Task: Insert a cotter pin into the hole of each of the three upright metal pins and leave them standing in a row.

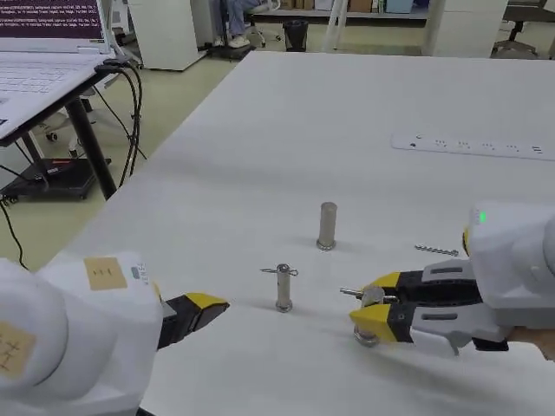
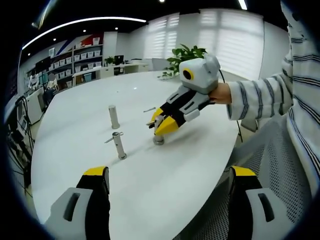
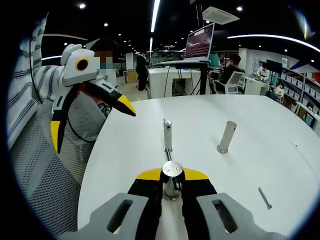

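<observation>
Three metal pins stand on the white table [image 1: 260, 156]. The far pin [image 1: 327, 226] [image 2: 114, 116] [image 3: 227, 136] is bare. A cotter pin [image 1: 279, 271] passes through the top of the middle pin [image 1: 284, 290] [image 2: 119, 145] [image 3: 168, 135]. My right gripper [image 1: 371, 305] [image 2: 161, 126] [image 3: 171, 184] is shut on the near pin [image 1: 373, 299] [image 3: 172, 176], and a cotter pin [image 1: 350, 293] sticks out of it toward the left. A loose cotter pin [image 1: 436, 250] [image 3: 264, 198] lies on the table. My left gripper [image 1: 205, 307] [image 2: 169, 172] [image 3: 90, 120] is open at the near left edge, holding nothing.
A white power strip [image 1: 473, 145] lies at the back right of the table. A laptop [image 1: 43, 52] sits on a side stand to the left, with cables [image 1: 130, 104] hanging from it. A striped sleeve [image 2: 260, 95] is behind the right gripper.
</observation>
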